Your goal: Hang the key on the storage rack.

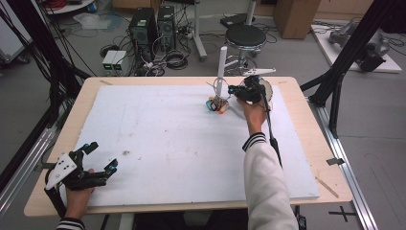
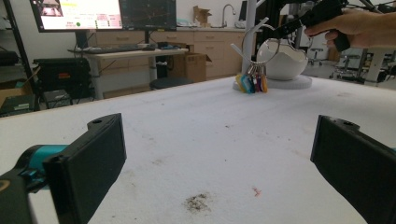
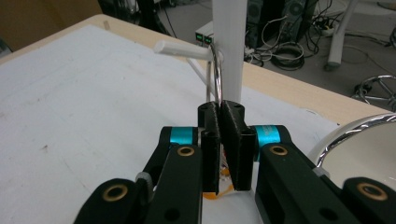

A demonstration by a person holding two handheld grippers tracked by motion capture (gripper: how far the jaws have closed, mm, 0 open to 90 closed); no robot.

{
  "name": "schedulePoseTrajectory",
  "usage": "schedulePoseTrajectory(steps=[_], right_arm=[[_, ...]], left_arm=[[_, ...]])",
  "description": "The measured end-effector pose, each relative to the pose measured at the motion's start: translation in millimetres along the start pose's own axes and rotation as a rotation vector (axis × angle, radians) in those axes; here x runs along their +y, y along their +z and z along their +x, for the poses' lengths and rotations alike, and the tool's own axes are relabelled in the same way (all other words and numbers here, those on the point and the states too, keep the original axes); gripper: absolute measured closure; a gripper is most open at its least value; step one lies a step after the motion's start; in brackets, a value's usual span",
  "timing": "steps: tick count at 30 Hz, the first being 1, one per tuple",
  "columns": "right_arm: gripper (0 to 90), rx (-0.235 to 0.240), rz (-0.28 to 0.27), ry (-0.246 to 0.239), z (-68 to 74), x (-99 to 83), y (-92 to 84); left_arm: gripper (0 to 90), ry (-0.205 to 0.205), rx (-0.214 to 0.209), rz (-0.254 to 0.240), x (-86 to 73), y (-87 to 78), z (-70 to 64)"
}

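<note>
Key ring on peg, clamped in right hand-held gripper

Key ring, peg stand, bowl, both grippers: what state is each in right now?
key ring: hooked over the stand's peg, pinched at its lower part.
colored tags: hanging from the ring.
white stand: upright.
bowl: upright.
right gripper: shut on the ring.
left gripper: open, holding nothing.

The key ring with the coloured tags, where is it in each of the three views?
High view: key ring right of centre at the white post, by the right gripper.
Left gripper view: upper right, before the bowl.
Right gripper view: centre, clamped.
Shared landmark: the white post.
</note>
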State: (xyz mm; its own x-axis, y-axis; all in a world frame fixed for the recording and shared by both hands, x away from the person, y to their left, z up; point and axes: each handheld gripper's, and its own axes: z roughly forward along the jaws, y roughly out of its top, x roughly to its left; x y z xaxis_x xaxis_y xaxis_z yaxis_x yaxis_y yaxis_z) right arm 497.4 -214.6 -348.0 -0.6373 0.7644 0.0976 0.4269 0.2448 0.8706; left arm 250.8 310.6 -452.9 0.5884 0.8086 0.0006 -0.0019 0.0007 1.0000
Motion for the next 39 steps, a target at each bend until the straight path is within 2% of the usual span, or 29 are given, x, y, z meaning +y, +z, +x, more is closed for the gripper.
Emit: schedulePoseTrajectory(steps=[1,2,6,8,11,13,15,17,20,22,24,29,39], right_arm=[[81.4,-0.006,-0.004,0.002,-0.1,0.1,-0.4],[81.3,-0.023,0.007,-0.016,0.3,0.6,-1.5],[78.4,-0.012,0.001,-0.031,0.1,0.4,-4.0],[73.6,-0.011,-0.004,-0.041,0.9,0.1,-6.3],[53.2,0.003,0.0,-0.041,2.2,0.0,-8.4],[39.7,0.041,0.017,-0.043,2.8,0.2,-9.9],[27.6,0.03,0.04,-0.084,6.6,1.1,-13.4],[13.7,0.048,0.05,-0.085,9.4,1.4,-16.2],[10.2,0.011,0.054,-0.129,15.8,0.5,-22.7],[0.9,0.02,0.039,-0.147,18.2,-1.8,-29.4],[0.9,0.049,0.003,-0.12,19.2,-5.8,-37.8],[0.9,0.093,-0.066,-0.132,24.6,-21.4,-63.9],[0.9,0.144,-0.202,-0.189,34.2,-62.6,-109.1]], left_arm=[[3.8,0.0,0.0,0.0,0.0,0.0,0.0],[3.8,0.001,0.001,0.0,0.0,-0.1,0.1],[3.8,0.001,0.001,0.0,0.0,-0.1,0.1],[3.8,0.0,0.0,0.0,0.0,-0.1,0.1],[3.7,0.0,0.0,0.0,0.1,0.1,0.4],[3.8,-0.002,0.001,0.0,0.0,0.1,0.0],[3.7,0.005,0.001,0.0,0.1,-0.1,-0.1],[3.8,0.005,-0.001,-0.003,0.0,-0.2,-0.4],[3.8,0.003,0.001,-0.003,-0.1,-0.2,-0.3],[3.8,0.002,0.001,-0.003,-0.1,-0.2,-0.3],[3.8,0.004,0.002,0.0,0.1,-0.1,-0.1],[3.7,0.003,0.003,0.013,0.4,1.3,0.2],[3.8,0.01,0.003,0.0,0.0,-0.1,-1.0]])
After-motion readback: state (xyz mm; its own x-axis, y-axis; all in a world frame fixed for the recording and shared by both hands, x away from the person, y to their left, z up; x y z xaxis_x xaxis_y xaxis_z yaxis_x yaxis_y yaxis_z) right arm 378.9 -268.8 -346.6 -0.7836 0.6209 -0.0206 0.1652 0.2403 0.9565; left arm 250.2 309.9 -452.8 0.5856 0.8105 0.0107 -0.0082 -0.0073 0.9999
